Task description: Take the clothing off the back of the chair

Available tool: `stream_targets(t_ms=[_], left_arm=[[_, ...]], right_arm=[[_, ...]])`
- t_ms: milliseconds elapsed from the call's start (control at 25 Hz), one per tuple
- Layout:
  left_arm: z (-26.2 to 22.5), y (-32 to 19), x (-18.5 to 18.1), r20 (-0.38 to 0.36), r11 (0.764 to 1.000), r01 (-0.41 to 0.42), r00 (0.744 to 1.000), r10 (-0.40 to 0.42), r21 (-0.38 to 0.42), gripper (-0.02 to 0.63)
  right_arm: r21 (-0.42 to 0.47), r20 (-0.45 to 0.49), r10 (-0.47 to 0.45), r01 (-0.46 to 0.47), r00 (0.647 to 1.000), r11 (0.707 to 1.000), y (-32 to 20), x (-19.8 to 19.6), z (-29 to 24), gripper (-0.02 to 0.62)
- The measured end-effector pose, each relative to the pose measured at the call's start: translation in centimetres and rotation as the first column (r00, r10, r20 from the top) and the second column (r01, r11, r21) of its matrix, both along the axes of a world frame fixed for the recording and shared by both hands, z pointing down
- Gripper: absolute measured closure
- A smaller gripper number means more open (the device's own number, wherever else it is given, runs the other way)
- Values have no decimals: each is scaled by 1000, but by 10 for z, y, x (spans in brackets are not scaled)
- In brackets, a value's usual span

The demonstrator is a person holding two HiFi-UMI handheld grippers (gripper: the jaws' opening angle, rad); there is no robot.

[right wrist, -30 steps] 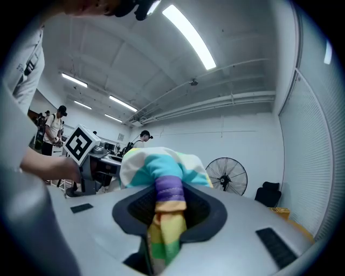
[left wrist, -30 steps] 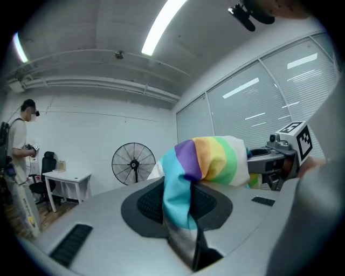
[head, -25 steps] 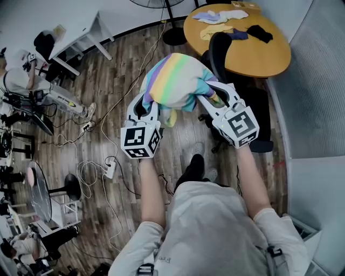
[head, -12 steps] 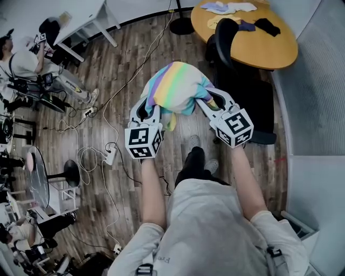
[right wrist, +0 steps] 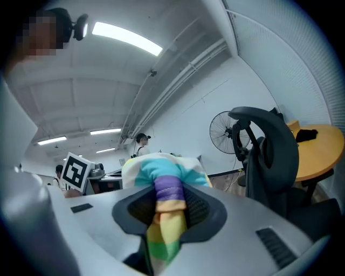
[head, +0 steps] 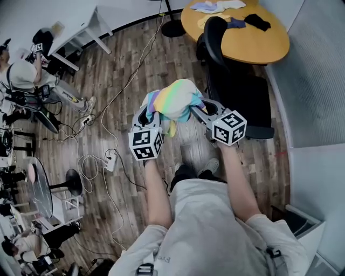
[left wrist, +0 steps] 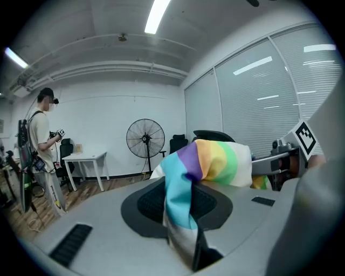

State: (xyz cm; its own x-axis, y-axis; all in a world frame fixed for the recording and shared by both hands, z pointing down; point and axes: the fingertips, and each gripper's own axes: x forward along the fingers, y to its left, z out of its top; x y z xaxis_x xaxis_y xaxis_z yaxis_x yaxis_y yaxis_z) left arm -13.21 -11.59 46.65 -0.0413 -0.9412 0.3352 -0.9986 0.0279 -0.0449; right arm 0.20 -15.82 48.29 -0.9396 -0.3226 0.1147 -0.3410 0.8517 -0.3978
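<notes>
The rainbow-striped garment (head: pixel 173 101) hangs bunched in the air just in front of the black office chair (head: pixel 212 39), clear of its backrest, held between both tongs. The left tongs (head: pixel 153 113) are almost closed, pinching a turquoise fold. The right tongs (head: pixel 194 109) are likewise clamped on a purple and yellow fold. Behind the chair stands a round wooden table (head: pixel 267 48) carrying more clothes (head: pixel 216 6).

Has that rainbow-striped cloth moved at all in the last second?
Yes. The rainbow cloth, held by the left tool and right tool, has come away from the black chair, toward the person.
</notes>
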Motion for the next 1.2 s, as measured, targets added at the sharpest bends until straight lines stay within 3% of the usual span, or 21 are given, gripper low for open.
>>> stream_targets(t_ms=[240, 560, 1200], left_arm=[[13, 5, 1, 23, 999, -26, 999, 27, -42, 508], [27, 22, -10, 25, 994, -84, 996, 86, -66, 508], [68, 77, -30, -31, 984, -149, 989, 146, -95, 508]], right_arm=[[112, -140, 93, -77, 986, 991, 4, 5, 8, 485], [221, -239, 242, -190, 940, 957, 19, -3, 17, 483], [209, -276, 289, -236, 917, 949, 71, -25, 56, 482]])
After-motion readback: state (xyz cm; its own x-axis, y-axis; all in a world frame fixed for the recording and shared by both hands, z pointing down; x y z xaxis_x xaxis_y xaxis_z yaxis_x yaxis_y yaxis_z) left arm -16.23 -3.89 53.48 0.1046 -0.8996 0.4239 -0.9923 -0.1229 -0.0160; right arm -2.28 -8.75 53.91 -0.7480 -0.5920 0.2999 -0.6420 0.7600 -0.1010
